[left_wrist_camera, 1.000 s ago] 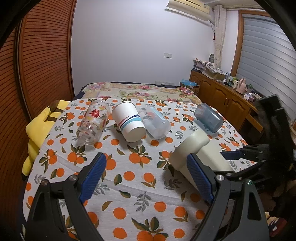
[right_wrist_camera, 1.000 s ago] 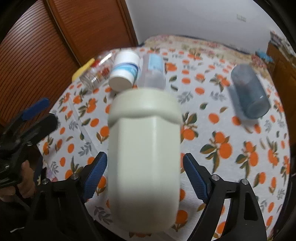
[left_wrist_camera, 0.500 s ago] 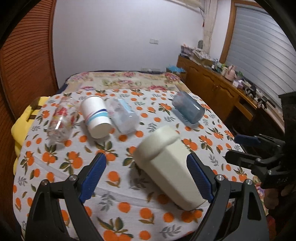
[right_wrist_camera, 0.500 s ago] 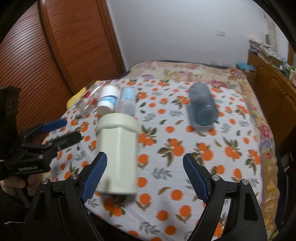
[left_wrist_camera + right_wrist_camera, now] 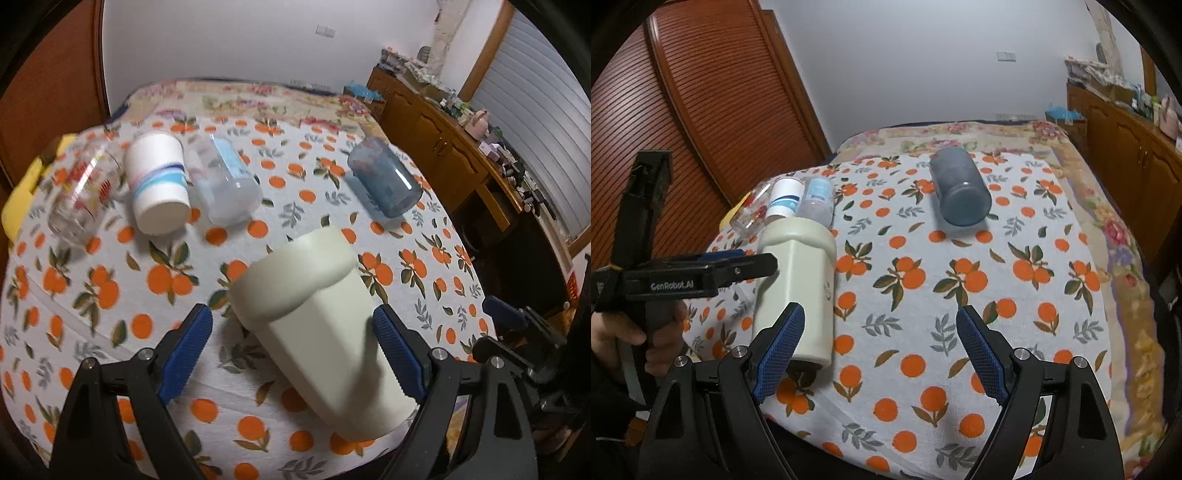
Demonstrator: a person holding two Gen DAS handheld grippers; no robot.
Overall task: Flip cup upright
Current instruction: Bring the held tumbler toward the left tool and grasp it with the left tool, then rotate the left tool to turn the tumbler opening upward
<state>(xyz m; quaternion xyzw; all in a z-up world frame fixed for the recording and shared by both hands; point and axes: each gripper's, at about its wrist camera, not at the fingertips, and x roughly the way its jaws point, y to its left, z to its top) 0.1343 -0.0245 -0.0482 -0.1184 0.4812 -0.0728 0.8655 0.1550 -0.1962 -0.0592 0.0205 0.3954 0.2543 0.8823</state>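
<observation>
Table (image 5: 1052,266): covered with an orange-print cloth; every cup on it lies on its side.
Cream cup (image 5: 321,317): the largest, nearest the person, lying down at the near left part of the cloth. Its long axis runs roughly away from the person; the thick rim end points toward the far cups, the other end toward the near edge.
Left gripper (image 5: 291,350): the nearer one. The cup lies straight ahead between its fingers, tilted a little across them. Jaws wide, wider than the cup body; the right blue pad (image 5: 395,350) sits just beside the cup wall, whether touching I cannot tell, and the left pad stands apart. Nothing is clamped.
Right gripper (image 5: 879,347): jaws wide and empty, over bare cloth; the cream cup is off to its left, by its left finger.
Blue cup (image 5: 960,192): on its side, well apart to the far right.
Far row: a clear plastic cup (image 5: 221,184), a white striped paper cup (image 5: 157,188) and a printed glass (image 5: 81,199), side by side.
Judgement: the left jaws likely must close across the cup body before tipping it up.
</observation>
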